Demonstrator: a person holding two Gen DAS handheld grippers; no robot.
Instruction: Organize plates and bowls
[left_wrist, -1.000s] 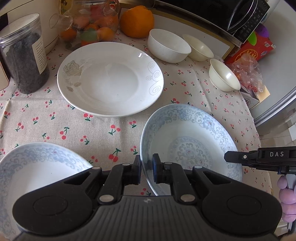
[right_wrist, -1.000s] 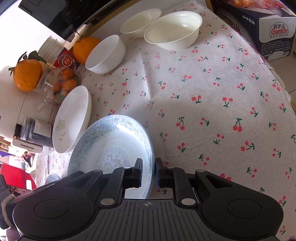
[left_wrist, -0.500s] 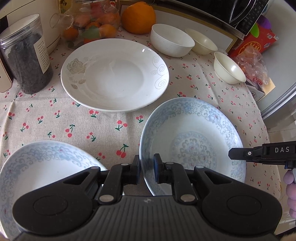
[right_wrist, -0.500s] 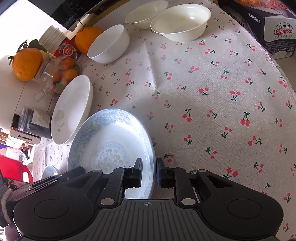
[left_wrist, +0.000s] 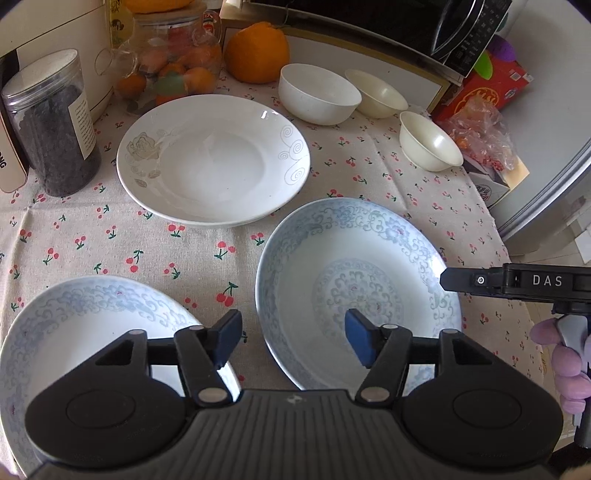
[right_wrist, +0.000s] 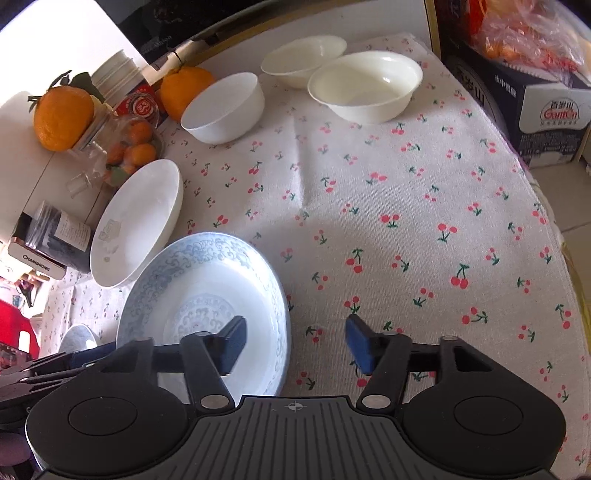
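Both claws stand wide open over a cherry-print cloth on the desk (right_wrist: 406, 192), gripping nothing. The left claw (left_wrist: 291, 341) straddles the near rim of a glossy blue-patterned plate (left_wrist: 354, 266); the right claw (right_wrist: 293, 341) straddles its opposite edge. The step appears to be a two-handed pickup; next, each must close on the thin, slick rim. A matching plate (left_wrist: 74, 321), a white plate (left_wrist: 214, 158) and three bowls (left_wrist: 317, 92) wait unstacked.

Sunlit cherry-print tablecloth (right_wrist: 388, 192), black microwave (left_wrist: 424, 22) behind, pale tiled floor (left_wrist: 581, 247) beyond.
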